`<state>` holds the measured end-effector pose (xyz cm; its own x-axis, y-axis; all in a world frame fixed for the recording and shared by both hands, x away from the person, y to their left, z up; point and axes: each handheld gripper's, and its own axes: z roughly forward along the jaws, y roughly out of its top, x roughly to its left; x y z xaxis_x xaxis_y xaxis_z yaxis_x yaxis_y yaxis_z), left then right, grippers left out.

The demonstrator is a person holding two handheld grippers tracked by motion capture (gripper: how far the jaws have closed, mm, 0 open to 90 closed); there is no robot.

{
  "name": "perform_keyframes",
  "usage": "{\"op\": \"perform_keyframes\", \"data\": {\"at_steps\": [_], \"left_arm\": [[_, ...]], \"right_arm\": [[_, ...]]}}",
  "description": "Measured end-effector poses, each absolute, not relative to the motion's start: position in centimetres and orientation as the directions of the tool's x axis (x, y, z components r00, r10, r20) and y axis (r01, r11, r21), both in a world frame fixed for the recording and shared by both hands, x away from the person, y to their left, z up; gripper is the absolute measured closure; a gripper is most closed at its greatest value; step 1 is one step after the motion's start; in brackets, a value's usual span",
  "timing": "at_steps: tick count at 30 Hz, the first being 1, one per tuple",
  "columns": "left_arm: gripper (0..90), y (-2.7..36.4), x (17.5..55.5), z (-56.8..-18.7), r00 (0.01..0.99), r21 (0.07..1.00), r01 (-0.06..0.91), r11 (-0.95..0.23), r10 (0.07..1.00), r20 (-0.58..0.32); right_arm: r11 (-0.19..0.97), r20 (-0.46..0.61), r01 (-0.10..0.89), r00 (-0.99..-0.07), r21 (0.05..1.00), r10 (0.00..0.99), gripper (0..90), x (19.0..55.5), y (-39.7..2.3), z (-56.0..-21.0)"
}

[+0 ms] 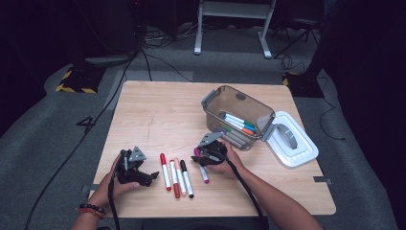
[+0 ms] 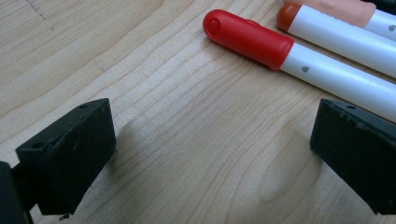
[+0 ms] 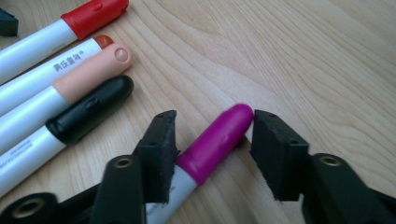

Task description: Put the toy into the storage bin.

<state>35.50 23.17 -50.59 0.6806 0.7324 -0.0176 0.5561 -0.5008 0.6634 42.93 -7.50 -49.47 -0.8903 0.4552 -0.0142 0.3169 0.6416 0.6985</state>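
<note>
The step in hand looks like picking up the white marker with the magenta cap (image 3: 215, 138), which lies flat on the pale wooden desk (image 1: 158, 115) just right of four other markers in a row (image 1: 176, 176). The right claw (image 3: 212, 154) straddles the cap, jaws half open, one touching, no firm grip yet. The left claw (image 2: 210, 149) rests wide open and empty beside the red-capped marker (image 2: 247, 37). Next, I judge, comes closing fully, lifting, and carrying it to the clear smoky plastic box (image 1: 238, 116) that holds more markers.
</note>
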Motion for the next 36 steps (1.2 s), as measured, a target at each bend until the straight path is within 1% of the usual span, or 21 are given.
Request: {"op": "perform_keyframes", "data": {"at_steps": [2,9,23,31,36], "left_arm": [[0.4,23.2,35.5,-50.6,0.681,0.662,0.556,-0.502,0.732,-0.018],[0.5,23.2,35.5,-50.6,0.68,0.663,0.557,-0.501,0.733,-0.017],[0.5,23.2,35.4,-50.6,0.678,0.664,0.557,-0.499,0.735,-0.017],[0.5,23.2,35.4,-50.6,0.677,0.662,0.558,-0.501,0.735,-0.015],[0.5,23.2,35.4,-50.6,0.678,0.662,0.558,-0.5,0.735,-0.017]], "right_arm": [[0.646,-0.015,0.31,-0.895,0.698,0.446,61.3,43.0,-8.0,-49.4],[0.645,-0.009,0.322,-0.89,0.693,0.455,73.8,43.2,-9.0,-49.3],[0.645,-0.017,0.293,-0.903,0.706,0.429,75.0,42.6,-11.0,-49.3],[0.606,-0.034,0.253,-0.907,0.754,0.42,75.1,41.3,-12.3,-46.7],[0.575,-0.06,0.213,-0.906,0.79,0.418,75.1,40.4,-13.5,-44.2]]}}
